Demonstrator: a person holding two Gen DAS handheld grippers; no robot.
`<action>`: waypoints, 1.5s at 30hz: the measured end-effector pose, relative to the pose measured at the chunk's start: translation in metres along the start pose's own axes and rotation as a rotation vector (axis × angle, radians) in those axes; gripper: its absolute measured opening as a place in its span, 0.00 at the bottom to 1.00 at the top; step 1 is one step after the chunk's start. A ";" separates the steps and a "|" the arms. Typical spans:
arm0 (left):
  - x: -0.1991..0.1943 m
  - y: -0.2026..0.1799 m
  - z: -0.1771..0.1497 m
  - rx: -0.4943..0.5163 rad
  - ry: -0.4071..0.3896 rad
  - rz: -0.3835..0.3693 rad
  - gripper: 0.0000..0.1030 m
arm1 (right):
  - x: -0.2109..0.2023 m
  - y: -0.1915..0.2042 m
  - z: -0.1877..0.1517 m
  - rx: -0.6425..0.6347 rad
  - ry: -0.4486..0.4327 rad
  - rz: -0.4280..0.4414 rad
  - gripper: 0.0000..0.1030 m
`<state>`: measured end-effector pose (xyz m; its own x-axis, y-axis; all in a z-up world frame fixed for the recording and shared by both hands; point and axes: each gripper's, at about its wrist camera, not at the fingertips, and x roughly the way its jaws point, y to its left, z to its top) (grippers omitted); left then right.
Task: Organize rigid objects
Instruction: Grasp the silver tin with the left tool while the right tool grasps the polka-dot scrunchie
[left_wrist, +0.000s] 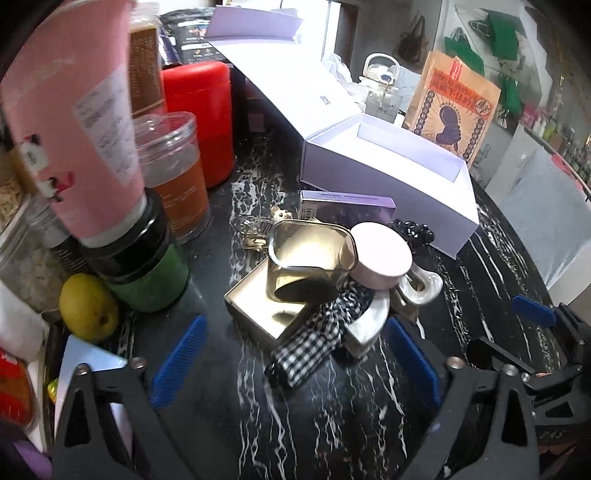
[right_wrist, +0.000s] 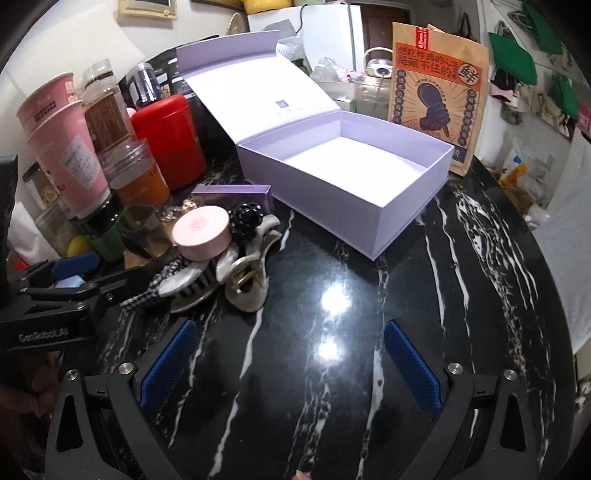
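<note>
On a glossy black marble table (right_wrist: 332, 295), a lavender cardboard box (right_wrist: 343, 173) sits open at upper centre, its lid tilted back. Left of it lies a heap: a pink round case (right_wrist: 201, 230), pearly hair claws (right_wrist: 240, 269), a gingham scrunchie (left_wrist: 314, 332) and what looks like a clear square cup (left_wrist: 310, 258). The left gripper (left_wrist: 295, 365) angles down at the heap, blue ribbed pads wide, nothing between. The right gripper (right_wrist: 291, 369) hovers over bare marble, jaws wide and empty.
</note>
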<state>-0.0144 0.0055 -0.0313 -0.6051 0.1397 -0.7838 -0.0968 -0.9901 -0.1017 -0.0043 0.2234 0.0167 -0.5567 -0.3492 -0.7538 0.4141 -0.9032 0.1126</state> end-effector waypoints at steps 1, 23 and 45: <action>0.005 0.000 0.001 -0.002 0.011 -0.019 0.89 | 0.002 -0.001 0.001 0.000 0.003 -0.001 1.00; 0.015 0.008 0.024 0.035 -0.063 -0.066 0.67 | 0.035 -0.002 0.021 -0.004 0.045 0.092 1.00; 0.011 0.007 0.021 0.025 -0.044 -0.046 0.44 | 0.040 -0.001 0.043 -0.031 0.005 0.135 0.86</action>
<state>-0.0387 0.0007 -0.0277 -0.6339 0.1857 -0.7508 -0.1442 -0.9821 -0.1212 -0.0579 0.1995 0.0137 -0.4913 -0.4656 -0.7361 0.5067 -0.8402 0.1932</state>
